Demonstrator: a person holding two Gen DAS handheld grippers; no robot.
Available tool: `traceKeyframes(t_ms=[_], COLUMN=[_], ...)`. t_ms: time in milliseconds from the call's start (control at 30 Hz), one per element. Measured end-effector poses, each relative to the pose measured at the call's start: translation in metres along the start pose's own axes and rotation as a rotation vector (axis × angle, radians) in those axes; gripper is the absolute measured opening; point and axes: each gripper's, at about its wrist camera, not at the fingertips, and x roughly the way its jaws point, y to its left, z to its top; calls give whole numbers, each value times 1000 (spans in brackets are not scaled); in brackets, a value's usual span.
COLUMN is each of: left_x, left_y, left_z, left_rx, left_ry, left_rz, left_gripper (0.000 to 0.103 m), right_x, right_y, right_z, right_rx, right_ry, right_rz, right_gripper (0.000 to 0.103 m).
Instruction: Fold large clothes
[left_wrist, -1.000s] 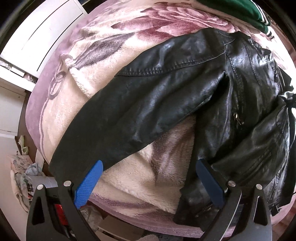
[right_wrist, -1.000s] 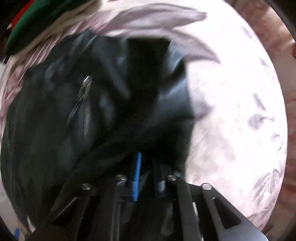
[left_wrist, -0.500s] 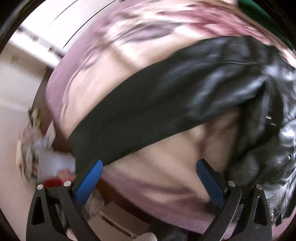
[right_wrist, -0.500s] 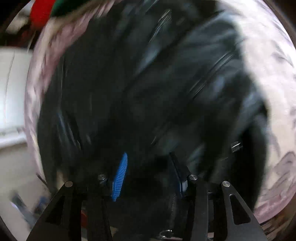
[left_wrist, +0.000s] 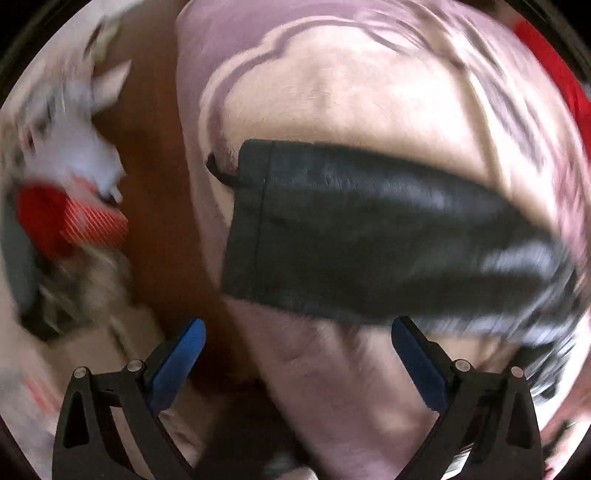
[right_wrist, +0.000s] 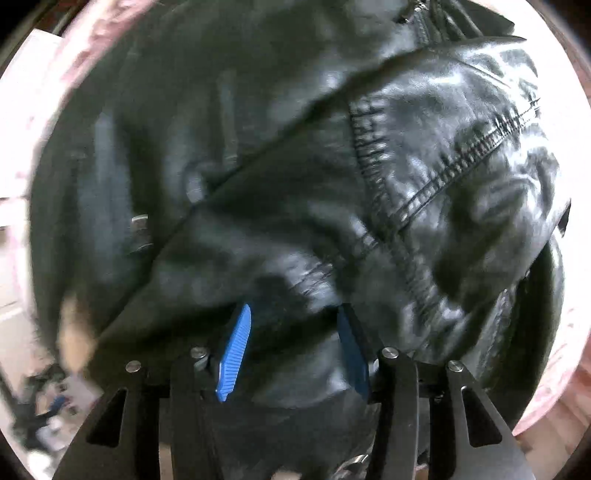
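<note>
A black leather jacket (right_wrist: 295, 166) lies on a pink flowered fleece blanket (left_wrist: 351, 96). In the left wrist view its sleeve (left_wrist: 351, 236) stretches across the blanket, cuff end towards the left near the bed's edge. My left gripper (left_wrist: 295, 336) is wide open and empty, just short of the sleeve's near edge. In the right wrist view the jacket's body fills the frame, with seams and a zip showing. My right gripper (right_wrist: 295, 332) is partly open, and a fold of the jacket lies between its blue pads (right_wrist: 236, 347).
Left of the bed's edge is a brown wooden side (left_wrist: 159, 184) and floor clutter, with a red object (left_wrist: 66, 229) and white paper. A red garment (left_wrist: 554, 81) lies at the far right. Blanket (right_wrist: 565, 332) shows at the right rim.
My left gripper swung left along the sleeve to its cuff end. My right gripper moved over the jacket body and its jaws widened from nearly shut.
</note>
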Motion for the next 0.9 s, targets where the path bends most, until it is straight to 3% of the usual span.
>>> traceKeyframes(t_ms=[100,167,267,300,333,400,533,667,733,833,900], left_x=[18,31,38,32,25,-2,-52,-110,-133,-150,-152], left_y=[14,21,34,34,30,16,-21,-87,-128,-178,-224], left_z=[20,30,40,42,43,47,54,37,17,-35,-92], left_rx=[-162,-260,-398,-418,-414,-349,-186,116,306,558,774], left_ry=[31,40,14,-20,-49,-147,-314,-532,-627,-727,-773], left_rz=[-159,-191,-197,-173,-150,-87,-36,37,74,95,74], left_gripper=[103,96,69,50,23,13,9,9,9,8,8], right_x=[14,22,15,9,7,5,13,30,31,46,53], right_y=[-2,10,3,-11,-20,-27,-39,-69,-83,-96,-108], right_z=[23,21,35,37,33,29,20,7,-3,-19,-27], right_rx=[68,82,106,130,155,218,297,314,309,310,314], right_ry=[-19,3,5,-2,-11,-33,-66,-94,-102,-117,-124], right_rz=[-59,-69,-8,31,60,113,182,209,186,182,201], right_gripper=[51,51,53,53,54,63,69,85,95,97,97])
